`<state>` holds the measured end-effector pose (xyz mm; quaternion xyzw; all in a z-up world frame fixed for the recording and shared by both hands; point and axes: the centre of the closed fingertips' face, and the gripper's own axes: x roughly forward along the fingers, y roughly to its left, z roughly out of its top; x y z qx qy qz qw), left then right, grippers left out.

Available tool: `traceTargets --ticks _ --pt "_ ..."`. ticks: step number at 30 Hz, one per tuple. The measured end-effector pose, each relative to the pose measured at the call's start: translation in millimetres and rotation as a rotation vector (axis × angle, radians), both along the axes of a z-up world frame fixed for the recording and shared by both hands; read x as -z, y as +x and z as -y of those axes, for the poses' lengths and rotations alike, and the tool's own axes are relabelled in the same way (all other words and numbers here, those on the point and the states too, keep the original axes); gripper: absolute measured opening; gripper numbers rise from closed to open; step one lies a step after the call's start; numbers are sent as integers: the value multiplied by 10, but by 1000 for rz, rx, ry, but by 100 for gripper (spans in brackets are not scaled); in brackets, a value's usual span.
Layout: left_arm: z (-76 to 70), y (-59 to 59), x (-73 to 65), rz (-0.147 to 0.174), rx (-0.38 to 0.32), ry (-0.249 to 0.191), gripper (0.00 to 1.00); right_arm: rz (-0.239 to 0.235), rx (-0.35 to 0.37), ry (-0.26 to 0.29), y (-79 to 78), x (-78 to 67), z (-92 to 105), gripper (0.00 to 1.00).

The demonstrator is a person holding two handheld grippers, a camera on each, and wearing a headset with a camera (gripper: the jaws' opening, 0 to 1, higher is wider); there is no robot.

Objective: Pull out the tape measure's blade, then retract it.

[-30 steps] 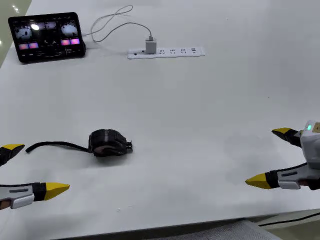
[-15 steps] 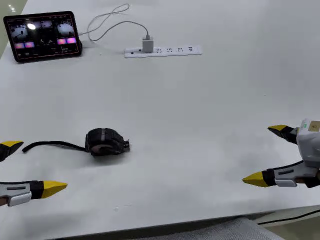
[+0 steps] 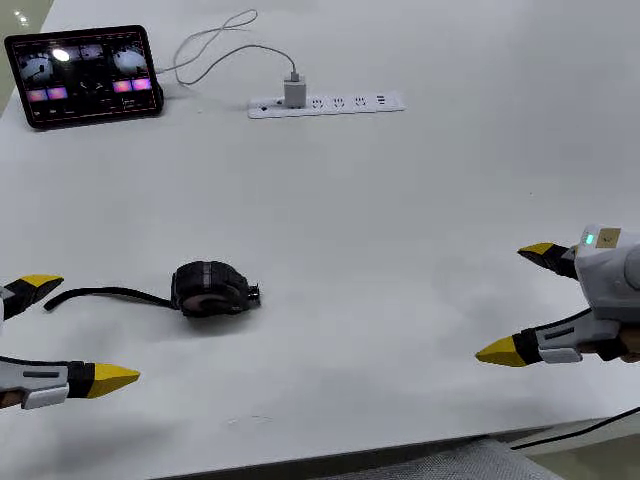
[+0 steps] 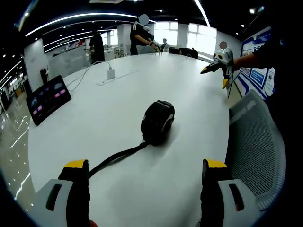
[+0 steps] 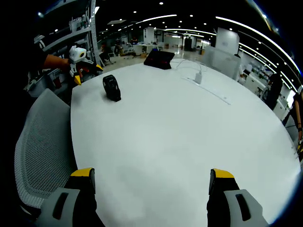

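Head view: the black tape measure (image 3: 210, 289) lies on the white counter (image 3: 400, 220) near its front edge, toward the left, with its wrist strap (image 3: 105, 294) trailing leftward. No brand or marking on its case can be read, and the blade's tip is too small to make out. The left gripper (image 3: 85, 329), jaws spread wide and holding nothing, sits just beyond the strap's end, partly cut off by the frame. The right gripper (image 3: 510, 301), jaws likewise spread and empty, hovers well apart near the front right edge, with broad bare counter between it and the tape measure. At the far edge stand a tablet (image 3: 84, 75), its lit screen illegible, and a power strip (image 3: 327, 103) carrying a charger (image 3: 295, 92).
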<state>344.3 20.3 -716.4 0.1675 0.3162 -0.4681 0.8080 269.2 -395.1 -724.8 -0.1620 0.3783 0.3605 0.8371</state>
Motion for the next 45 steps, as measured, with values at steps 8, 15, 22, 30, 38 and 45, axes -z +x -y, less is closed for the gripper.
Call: traceTargets --ticks 8,15,22,30,38,45 --pt "156 55 -46 7 56 1 98 -15 -63 4 92 -12 -192 99" --pt "292 82 -76 15 126 9 99 -17 -127 11 140 -4 -390 99" --pt "414 163 -120 25 172 10 99 -5 -163 -4 245 -2 -548 99" --pt "533 237 -102 18 229 31 98 19 -229 17 355 -42 -837 99" --pt "656 270 -14 9 294 66 97 27 -316 11 467 -14 -1076 99" --pt "756 246 41 0 354 103 95 36 -346 14 554 -5 -1255 99"
